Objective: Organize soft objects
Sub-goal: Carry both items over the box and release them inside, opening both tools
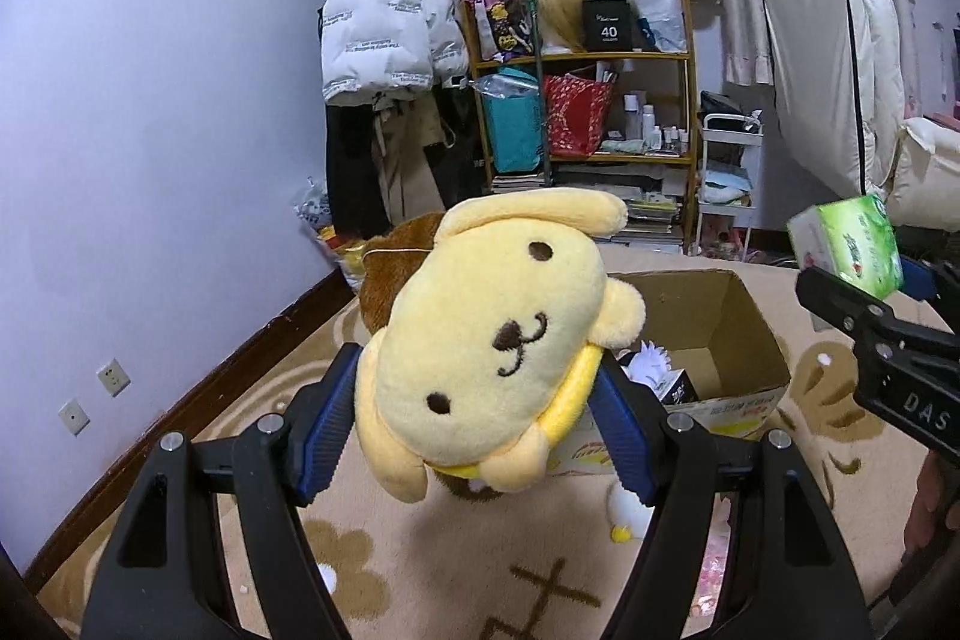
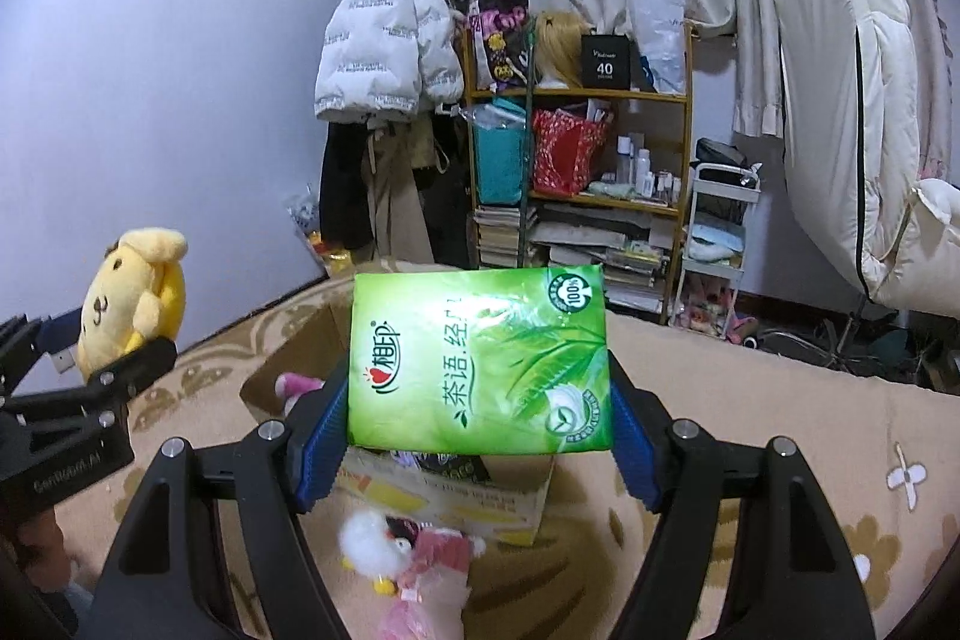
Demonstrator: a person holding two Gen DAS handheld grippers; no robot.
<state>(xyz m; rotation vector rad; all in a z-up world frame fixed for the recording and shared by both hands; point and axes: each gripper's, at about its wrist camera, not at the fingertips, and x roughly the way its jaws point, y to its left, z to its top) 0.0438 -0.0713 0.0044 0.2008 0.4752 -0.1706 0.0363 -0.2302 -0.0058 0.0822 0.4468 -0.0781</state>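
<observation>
My left gripper is shut on a yellow plush dog with a brown cap, held above the carpet just left of an open cardboard box. It also shows in the right wrist view. My right gripper is shut on a green tissue pack, held over the box. The pack also shows at the right of the left wrist view. The box holds a pink soft toy and a white fluffy item.
A white plush chick and pink packets lie on the beige patterned carpet in front of the box. A wooden shelf, hanging coats, a white cart and a white chair stand at the back.
</observation>
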